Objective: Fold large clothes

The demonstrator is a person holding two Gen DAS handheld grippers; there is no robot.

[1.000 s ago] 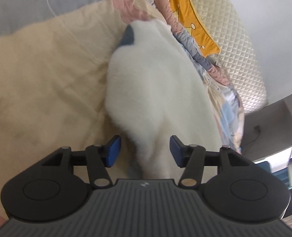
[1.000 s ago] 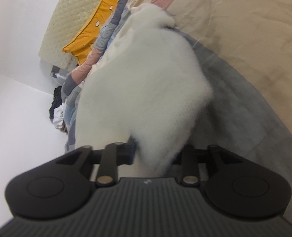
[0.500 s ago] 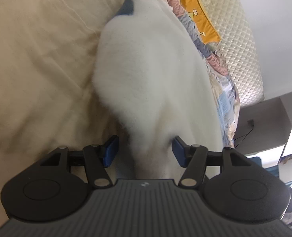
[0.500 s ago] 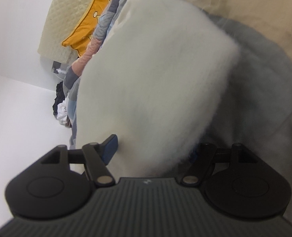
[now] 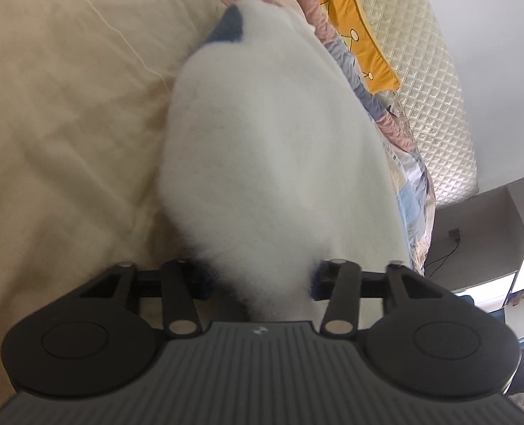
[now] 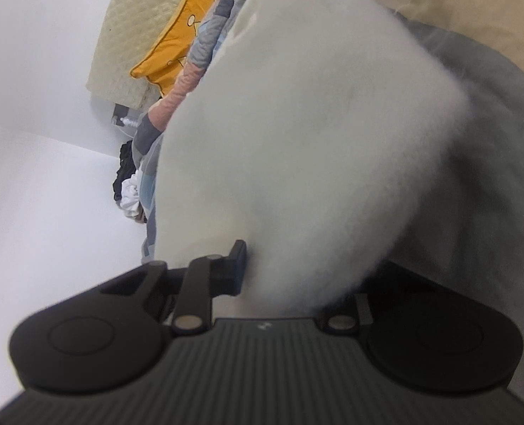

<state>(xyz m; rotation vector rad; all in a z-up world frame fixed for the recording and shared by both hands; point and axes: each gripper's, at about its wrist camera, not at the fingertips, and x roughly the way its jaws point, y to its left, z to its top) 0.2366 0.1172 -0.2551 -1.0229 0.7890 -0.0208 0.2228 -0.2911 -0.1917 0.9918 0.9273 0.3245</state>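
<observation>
Now both hand-held grippers, left [image 5: 260, 279] and right [image 6: 297, 269], closing on fluffy white garment [image 5: 272, 148] (between jaws).

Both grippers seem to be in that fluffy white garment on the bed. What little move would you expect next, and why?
Probably finishing the squeeze, then lifting. The white fluffy garment lies on the cream bedding, and its near edge sits between the fingers of both the left gripper and the right gripper. Both sets of jaws are closing on it, so a firm hold should come before any fold.

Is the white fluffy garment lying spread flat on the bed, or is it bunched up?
Bunched up: the white fluffy garment forms a thick rounded mound on the bed cover; no flat spread.
</observation>
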